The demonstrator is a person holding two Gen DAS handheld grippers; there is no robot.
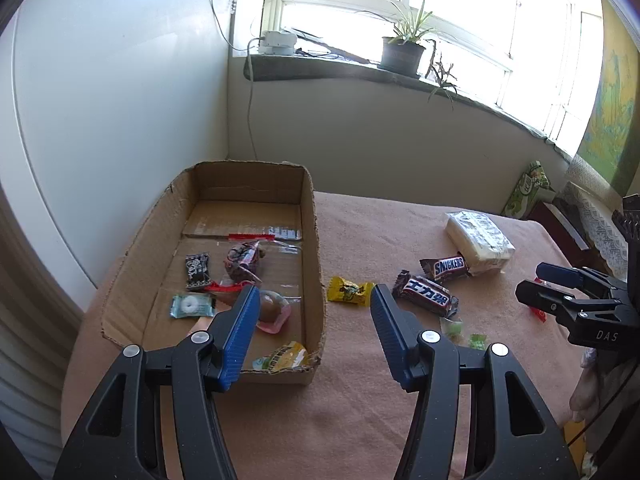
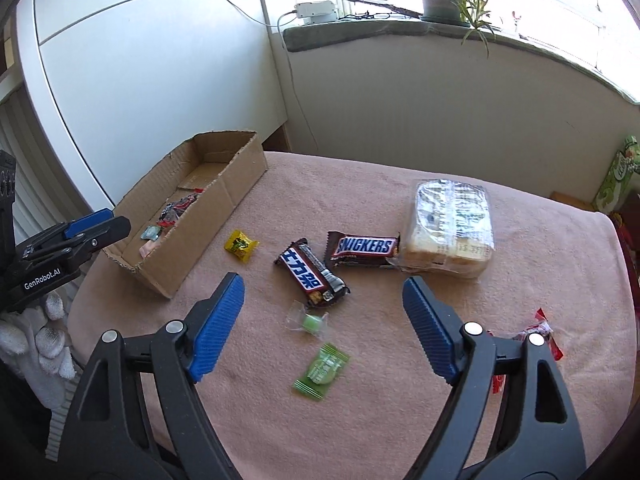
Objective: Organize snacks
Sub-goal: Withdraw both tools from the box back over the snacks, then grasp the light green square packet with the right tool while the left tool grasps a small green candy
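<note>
A shallow cardboard box (image 1: 312, 216) at the table's left holds several snacks, among them a black packet (image 1: 198, 270) and a pink jelly cup (image 1: 274, 312). My left gripper (image 1: 314, 296) hovers open above the box's right wall, holding nothing. On the pink cloth lie a yellow candy (image 2: 241, 244), two Snickers bars (image 2: 310, 276) (image 2: 364, 248), a wrapped bread pack (image 2: 452, 224), two green candies (image 2: 312, 322) (image 2: 322, 366) and a red wrapper (image 2: 540, 332). My right gripper (image 2: 324, 284) stands open and empty above the green candies and the nearer Snickers bar.
A green tissue box (image 1: 528, 190) stands off the table's far right corner. A white cabinet (image 1: 100, 120) rises to the left of the box. A potted plant (image 1: 402, 54) sits on the windowsill. A white-gloved hand (image 2: 44, 340) holds the left gripper.
</note>
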